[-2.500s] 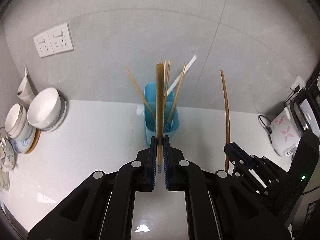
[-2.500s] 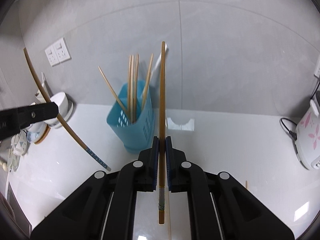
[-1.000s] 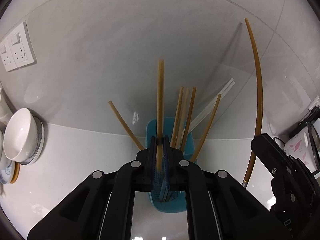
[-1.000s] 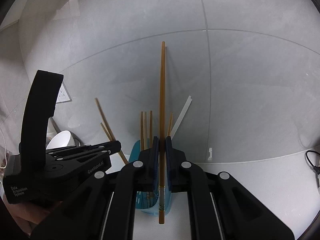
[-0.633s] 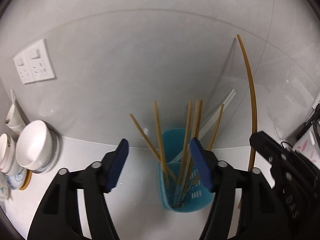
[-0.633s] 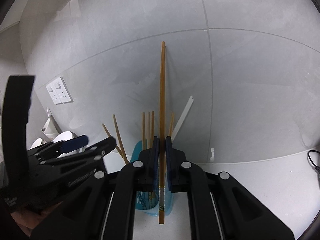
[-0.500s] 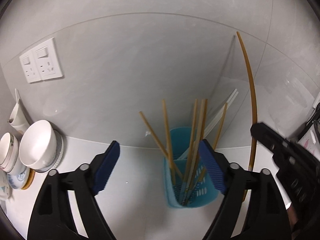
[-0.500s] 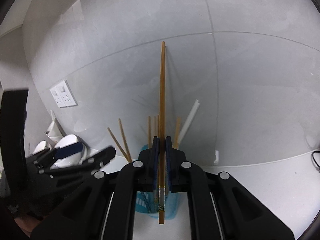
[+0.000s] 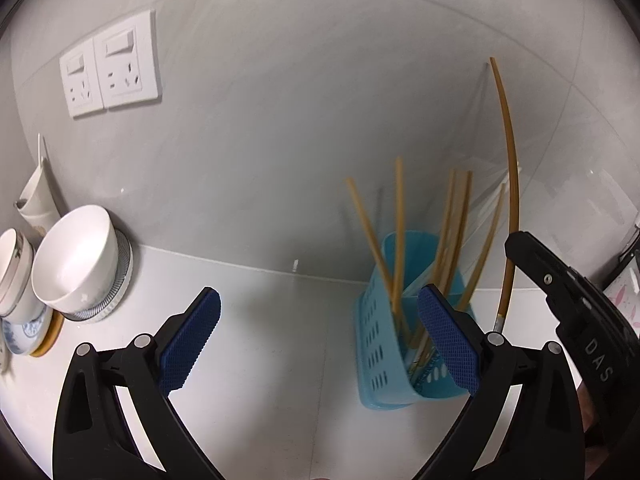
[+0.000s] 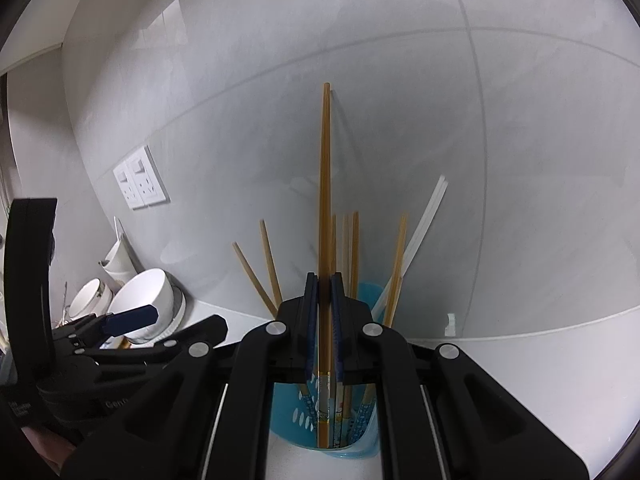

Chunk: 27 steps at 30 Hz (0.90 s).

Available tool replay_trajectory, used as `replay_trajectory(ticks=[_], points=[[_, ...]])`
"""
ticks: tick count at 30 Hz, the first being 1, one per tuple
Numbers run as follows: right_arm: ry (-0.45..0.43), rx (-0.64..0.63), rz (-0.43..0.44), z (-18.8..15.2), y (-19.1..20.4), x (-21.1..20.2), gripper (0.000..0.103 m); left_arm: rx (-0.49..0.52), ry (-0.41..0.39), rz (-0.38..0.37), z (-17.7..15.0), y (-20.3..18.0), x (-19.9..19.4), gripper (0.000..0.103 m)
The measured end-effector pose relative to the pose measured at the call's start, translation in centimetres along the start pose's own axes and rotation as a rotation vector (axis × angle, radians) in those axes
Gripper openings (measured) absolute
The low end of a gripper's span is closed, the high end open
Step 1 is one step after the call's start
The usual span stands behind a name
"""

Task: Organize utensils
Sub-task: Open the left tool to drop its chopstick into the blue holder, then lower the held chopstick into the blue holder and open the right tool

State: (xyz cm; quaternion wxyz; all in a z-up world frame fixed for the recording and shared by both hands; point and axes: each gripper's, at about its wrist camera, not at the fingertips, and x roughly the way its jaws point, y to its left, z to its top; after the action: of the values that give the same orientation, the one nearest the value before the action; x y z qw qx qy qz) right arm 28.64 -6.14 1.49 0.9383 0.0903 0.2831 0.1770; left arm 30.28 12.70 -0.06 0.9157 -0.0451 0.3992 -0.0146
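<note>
Our right hand-held gripper (image 10: 325,320) is clamped tight on a single wooden chopstick (image 10: 325,184), which stands upright between the blue pads. Its patterned lower end hangs over the mouth of the blue utensil basket (image 10: 360,446); whether it touches the bottom we cannot tell. From the left wrist view the same chopstick (image 9: 509,184) rises just to the right of the basket (image 9: 380,344).

Our left hand-held gripper (image 9: 318,338) is spread wide with nothing between its pads (image 9: 192,336); it hovers just in front of the basket and to its left.

The basket stands on the white desk (image 9: 260,320), close to the grey tiled wall (image 9: 280,120). Inside it we see several wooden chopsticks (image 9: 398,224) leaning at different angles, plus a pair of white ones (image 10: 424,224) tilted to the right.

At the desk's left edge we see stacked white bowls (image 9: 74,256), and above them a double wall socket (image 9: 108,68).
</note>
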Motion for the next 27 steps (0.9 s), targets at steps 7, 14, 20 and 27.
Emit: replay_trajectory(ticks=[7,14,20,27], points=[[0.042,-0.009,-0.013,-1.5,0.2,2.0,0.006,-0.001,0.02,0.001,-0.7,0.3,1.1,0.097],[0.04,-0.012,-0.018,-1.7,0.2,2.5,0.006,-0.007,0.013,0.002,-1.0,0.7,1.5,0.097],[0.009,-0.021,-0.017,-1.0,0.3,2.5,0.006,-0.011,-0.003,0.009,-0.8,0.9,1.3,0.097],[0.06,-0.038,-0.026,-1.7,0.3,3.2,0.009,-0.008,-0.006,0.015,-0.7,0.9,1.1,0.097]])
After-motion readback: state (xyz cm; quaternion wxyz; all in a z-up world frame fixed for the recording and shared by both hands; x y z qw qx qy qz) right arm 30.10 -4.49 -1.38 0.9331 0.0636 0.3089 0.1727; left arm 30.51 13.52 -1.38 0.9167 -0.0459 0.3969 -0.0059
